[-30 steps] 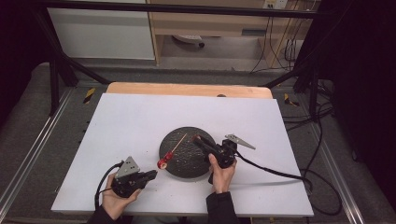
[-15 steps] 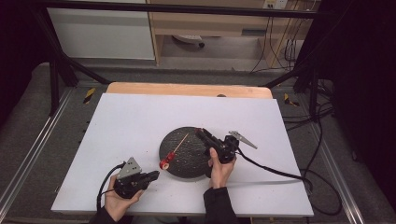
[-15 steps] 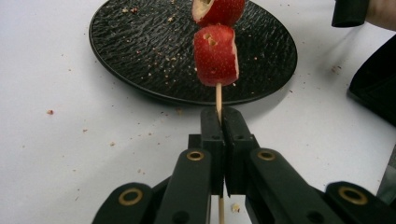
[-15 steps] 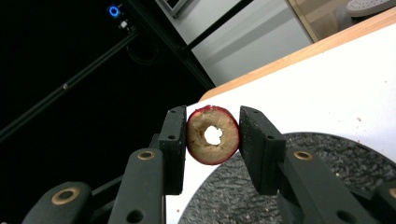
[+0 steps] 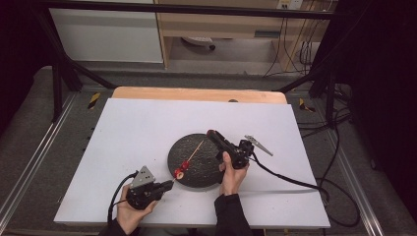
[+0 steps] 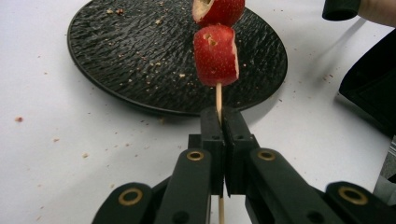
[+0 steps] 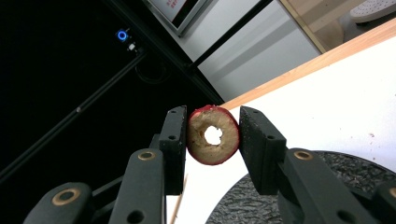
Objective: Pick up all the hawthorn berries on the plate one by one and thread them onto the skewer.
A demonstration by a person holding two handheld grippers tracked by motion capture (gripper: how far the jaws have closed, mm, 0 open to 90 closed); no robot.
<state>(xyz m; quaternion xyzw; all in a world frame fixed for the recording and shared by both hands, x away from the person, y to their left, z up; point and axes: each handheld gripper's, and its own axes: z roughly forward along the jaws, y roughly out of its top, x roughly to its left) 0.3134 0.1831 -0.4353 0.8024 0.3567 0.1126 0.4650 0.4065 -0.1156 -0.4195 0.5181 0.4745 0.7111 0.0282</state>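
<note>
Pinched flat between the jaws of the left gripper (image 6: 223,135) is a thin wooden skewer (image 6: 218,99); the stick runs up from the closed jaws and carries two red strawberry pieces (image 6: 216,55), one above the other, over the near edge of a round black plate (image 6: 116,56); crumbs lie scattered on the plate's rough surface and on the white table (image 6: 56,140) around it. From the high view the left gripper (image 5: 167,186) sits low at the front of the table, held in the person's left hand (image 5: 129,212), with the skewer (image 5: 193,154) slanting up across the plate (image 5: 196,172). Right gripper (image 7: 212,135) holds a cored fruit slice (image 7: 213,135) with red skin and a hole through its middle, jaws closed on its two sides; from the high view it (image 5: 212,133) is raised over the plate's far right edge, gripped by the right hand (image 5: 232,174), its cable (image 5: 295,182) trailing off to the right.
</note>
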